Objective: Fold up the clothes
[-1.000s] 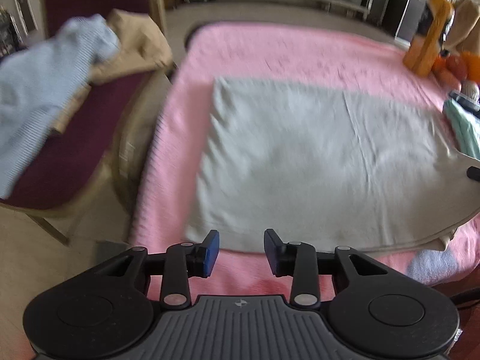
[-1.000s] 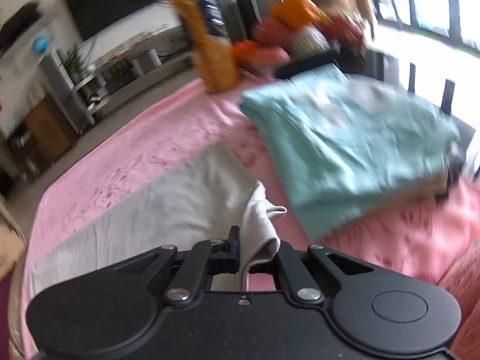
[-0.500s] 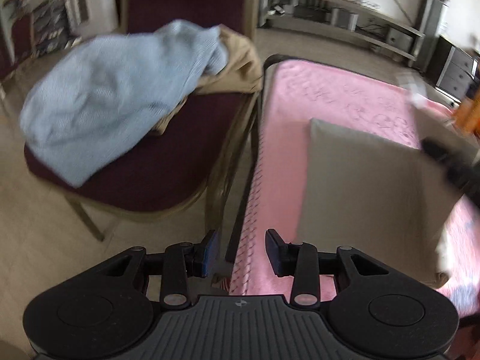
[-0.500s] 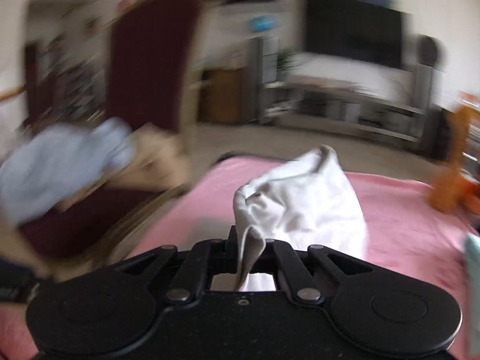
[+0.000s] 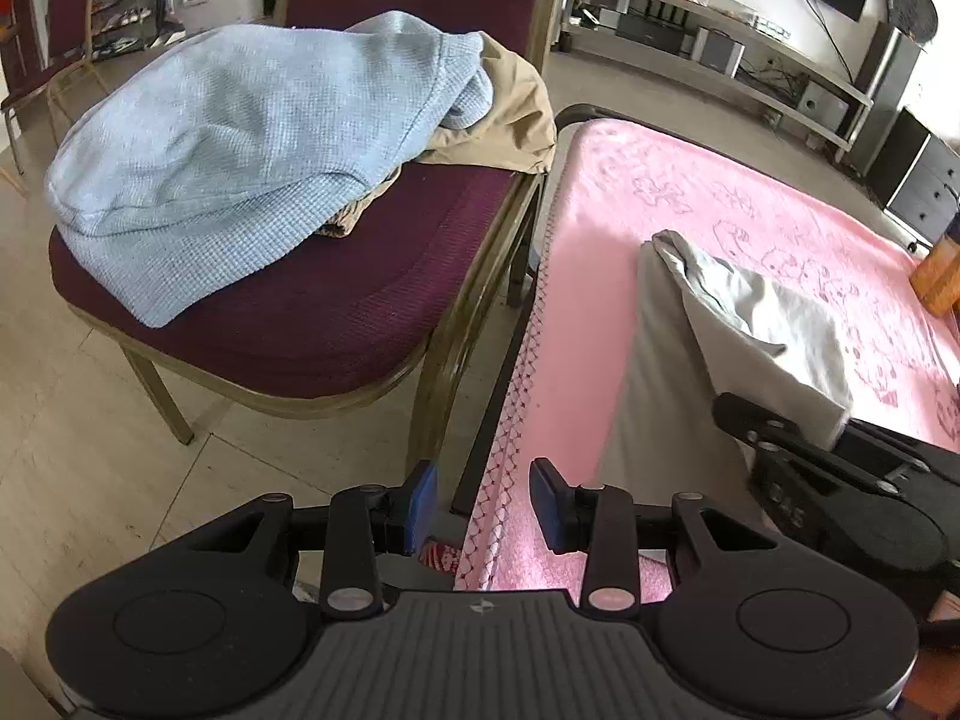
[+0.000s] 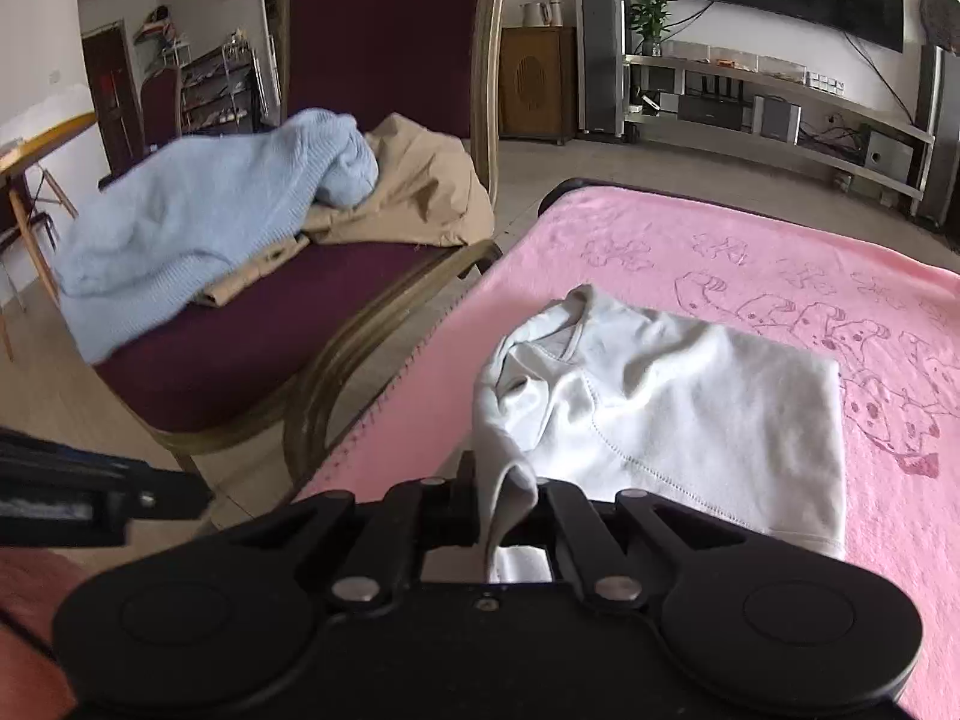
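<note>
Pale grey cotton shirt lies half-folded on the pink blanket-covered bench, soft, light, floppy, its edge pinched in the closed right gripper while the left gripper hovers part-open, empty.

Two black tools with round housings and silver screws (left tool blue-padded, ribbed grey base)

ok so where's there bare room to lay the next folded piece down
Free: the pink blanket beyond the white garment, toward the far edge. The chair is crowded with the blue sweater and tan garment; only its front seat is bare.
</note>
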